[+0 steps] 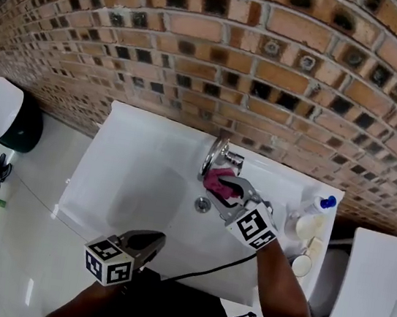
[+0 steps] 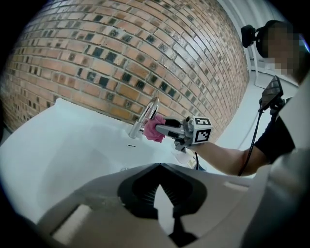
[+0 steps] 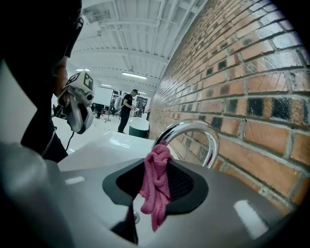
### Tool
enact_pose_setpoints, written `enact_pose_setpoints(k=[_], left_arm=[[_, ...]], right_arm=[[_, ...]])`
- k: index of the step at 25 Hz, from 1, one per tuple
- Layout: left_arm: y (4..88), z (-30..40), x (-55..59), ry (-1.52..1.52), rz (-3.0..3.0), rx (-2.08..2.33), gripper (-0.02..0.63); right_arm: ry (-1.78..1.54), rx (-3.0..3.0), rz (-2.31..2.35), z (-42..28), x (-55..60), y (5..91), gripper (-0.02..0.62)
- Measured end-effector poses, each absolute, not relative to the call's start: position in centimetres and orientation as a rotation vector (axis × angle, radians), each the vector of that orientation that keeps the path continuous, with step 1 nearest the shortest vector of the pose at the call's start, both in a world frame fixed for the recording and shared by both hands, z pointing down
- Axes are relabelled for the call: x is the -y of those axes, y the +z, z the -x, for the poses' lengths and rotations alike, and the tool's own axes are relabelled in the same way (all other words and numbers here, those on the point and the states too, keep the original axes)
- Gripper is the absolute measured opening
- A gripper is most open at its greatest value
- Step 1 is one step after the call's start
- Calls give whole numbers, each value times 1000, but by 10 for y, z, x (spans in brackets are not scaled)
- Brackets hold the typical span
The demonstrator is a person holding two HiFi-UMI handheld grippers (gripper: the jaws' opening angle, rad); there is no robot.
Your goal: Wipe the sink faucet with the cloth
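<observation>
A chrome arched faucet (image 1: 216, 152) stands at the back rim of the white sink (image 1: 126, 151), against the brick wall. My right gripper (image 1: 225, 186) is shut on a pink cloth (image 1: 216, 181) and presses it against the faucet's spout. In the right gripper view the cloth (image 3: 156, 186) hangs bunched between the jaws, touching the faucet (image 3: 193, 131). The left gripper view shows the faucet (image 2: 147, 114) and cloth (image 2: 154, 129) from the side. My left gripper (image 1: 157, 240) hovers by the sink's front edge, shut and holding nothing.
A blue-capped bottle (image 1: 318, 205) and small jars (image 1: 308, 226) stand on the sink's right ledge. The drain (image 1: 203, 204) lies below the faucet. A white-lidded bin (image 1: 2, 114) sits on the floor to the left. A black cable (image 1: 204, 269) crosses the sink's front edge.
</observation>
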State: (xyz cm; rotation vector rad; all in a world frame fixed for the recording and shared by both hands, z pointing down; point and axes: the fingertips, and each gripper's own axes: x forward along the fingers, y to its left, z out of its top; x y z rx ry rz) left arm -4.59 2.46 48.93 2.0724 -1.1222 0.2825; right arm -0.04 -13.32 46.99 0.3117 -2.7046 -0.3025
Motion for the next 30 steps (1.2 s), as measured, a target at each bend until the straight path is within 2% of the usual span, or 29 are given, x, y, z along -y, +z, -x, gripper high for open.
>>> enact_pose_setpoints(k=[7, 11, 16, 20, 30], left_arm=[[490, 43, -24, 298, -2074, 1120, 6], [492, 50, -22, 297, -2048, 1154, 6], [491, 50, -22, 312, -2030, 1169, 6], [490, 52, -18, 309, -2016, 1190, 6], [497, 55, -7, 272, -1962, 1215, 6]], right_arm=[[-65, 2869, -312, -19, 126, 445, 121], [236, 3048, -661, -51, 180, 399, 123], [546, 2973, -1131, -85, 264, 404, 123], [735, 2888, -1025, -64, 290, 432, 123], [925, 2764, -836, -19, 312, 485, 123]])
